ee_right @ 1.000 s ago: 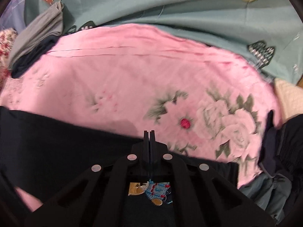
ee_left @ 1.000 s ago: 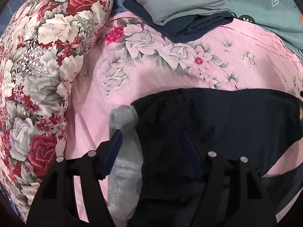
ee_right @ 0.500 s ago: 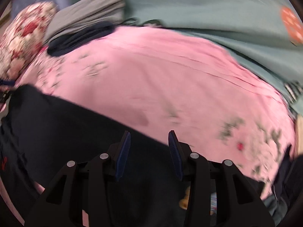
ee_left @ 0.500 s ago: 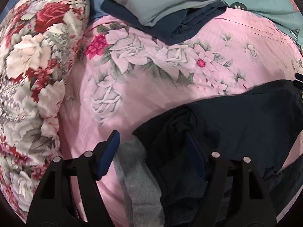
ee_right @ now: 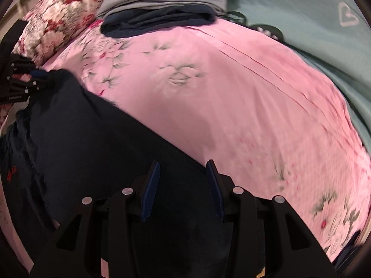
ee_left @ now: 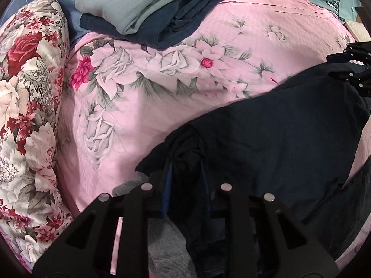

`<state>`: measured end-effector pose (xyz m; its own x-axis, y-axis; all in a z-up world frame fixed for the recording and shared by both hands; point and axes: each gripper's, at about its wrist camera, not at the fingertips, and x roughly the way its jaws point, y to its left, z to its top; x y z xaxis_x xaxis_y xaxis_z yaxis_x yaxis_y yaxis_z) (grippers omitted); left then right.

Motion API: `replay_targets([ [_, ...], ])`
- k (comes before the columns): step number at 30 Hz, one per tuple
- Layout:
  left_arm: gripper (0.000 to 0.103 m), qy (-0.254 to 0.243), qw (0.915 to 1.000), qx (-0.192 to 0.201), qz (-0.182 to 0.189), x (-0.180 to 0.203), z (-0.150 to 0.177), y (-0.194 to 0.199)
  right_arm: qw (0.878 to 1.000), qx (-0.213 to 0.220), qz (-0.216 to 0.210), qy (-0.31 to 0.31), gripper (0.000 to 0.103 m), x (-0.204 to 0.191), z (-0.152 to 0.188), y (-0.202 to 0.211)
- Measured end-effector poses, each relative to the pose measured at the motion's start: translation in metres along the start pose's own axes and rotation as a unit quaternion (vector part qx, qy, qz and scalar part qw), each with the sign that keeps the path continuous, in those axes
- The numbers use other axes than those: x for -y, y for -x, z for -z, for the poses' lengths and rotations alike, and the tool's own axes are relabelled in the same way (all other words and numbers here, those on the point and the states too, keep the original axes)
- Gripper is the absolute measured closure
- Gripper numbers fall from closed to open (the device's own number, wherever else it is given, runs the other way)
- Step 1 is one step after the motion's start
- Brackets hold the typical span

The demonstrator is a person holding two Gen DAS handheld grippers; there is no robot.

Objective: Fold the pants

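Left gripper (ee_left: 185,173) has just clamped shut on a bunched corner of the dark pants (ee_left: 278,143); right gripper (ee_right: 183,185), now half-open and empty, hovers above, ready for folding.

Your pants (ee_left: 289,143) lie across the near side of the bedspread (ee_left: 162,106); folded clothes (ee_left: 148,11) sit at its far edge, the pillow (ee_left: 27,106) along its left edge.

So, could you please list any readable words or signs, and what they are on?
No legible words.
Red embroidery on the dark pants: blurred, unreadable.
White lettering on the left gripper, whose jaws have just closed on the pants: too small.
Heart outline on the teal blanket: a sign, no words.
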<state>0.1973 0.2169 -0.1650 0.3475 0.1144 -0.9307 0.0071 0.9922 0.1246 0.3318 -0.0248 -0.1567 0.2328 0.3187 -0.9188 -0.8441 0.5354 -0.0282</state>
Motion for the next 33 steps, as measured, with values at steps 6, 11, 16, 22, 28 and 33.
replay_targets([
  [6, 0.081, 0.006, 0.9999, -0.007, -0.006, -0.003, -0.002, -0.005, 1.0, -0.009, -0.005, 0.004, 0.075, -0.001, -0.003, -0.006],
  [11, 0.09, 0.003, 0.9995, 0.002, -0.033, 0.009, -0.008, 0.004, 1.0, 0.015, 0.025, -0.007, 0.102, -0.011, -0.004, 0.011],
  [16, 0.091, 0.022, 0.9983, 0.05, -0.021, 0.017, -0.001, 0.061, 0.992, 0.082, -0.031, -0.086, 0.102, 0.0, 0.014, 0.075],
  [22, 0.091, 0.02, 0.9937, 0.11, 0.009, 0.028, 0.05, 0.147, 0.976, 0.124, -0.12, -0.129, 0.102, -0.023, 0.081, 0.16],
  [28, 0.09, 0.043, 0.996, 0.063, 0.045, 0.047, 0.118, 0.15, 0.956, 0.054, -0.211, -0.195, 0.102, -0.07, 0.171, 0.153],
  [33, 0.09, 0.083, 0.9946, -0.035, 0.05, 0.052, 0.169, 0.098, 0.942, -0.032, -0.238, -0.237, 0.102, -0.107, 0.216, 0.096],
])
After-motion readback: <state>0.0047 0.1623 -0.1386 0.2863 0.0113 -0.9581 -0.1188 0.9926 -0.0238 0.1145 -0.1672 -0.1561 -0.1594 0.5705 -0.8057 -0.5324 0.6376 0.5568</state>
